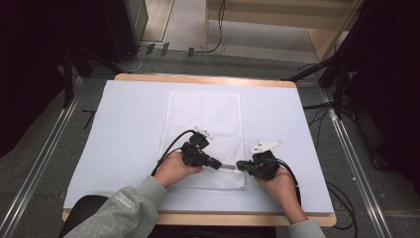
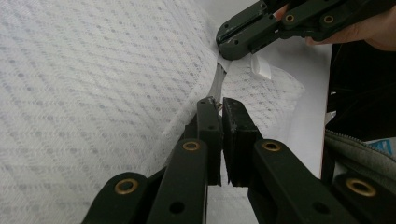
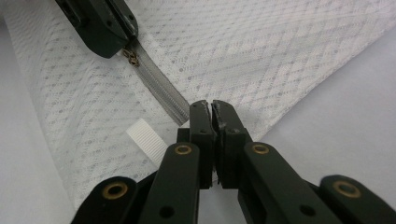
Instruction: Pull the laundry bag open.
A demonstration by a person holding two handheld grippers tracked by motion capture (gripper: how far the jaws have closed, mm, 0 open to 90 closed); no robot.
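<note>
Left gripper (image 1: 214,162) clamped on the zipper pull (image 3: 132,58); right gripper (image 1: 241,165) clamped on the zipper's (image 3: 161,84) end at the bag corner. Mesh laundry bag (image 1: 205,119) lies flat on the table (image 1: 124,129); zipper runs along its near edge, straight between both tips. Contents not discernible through the mesh.

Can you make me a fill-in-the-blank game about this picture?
1. The white mesh bag lies on a light blue ____.
2. The left gripper pinches the zipper's metal ____.
3. The right gripper grips the end of the grey ____.
4. Both grippers' jaws are ____.

Missing words: mat; pull; zipper; shut
</note>
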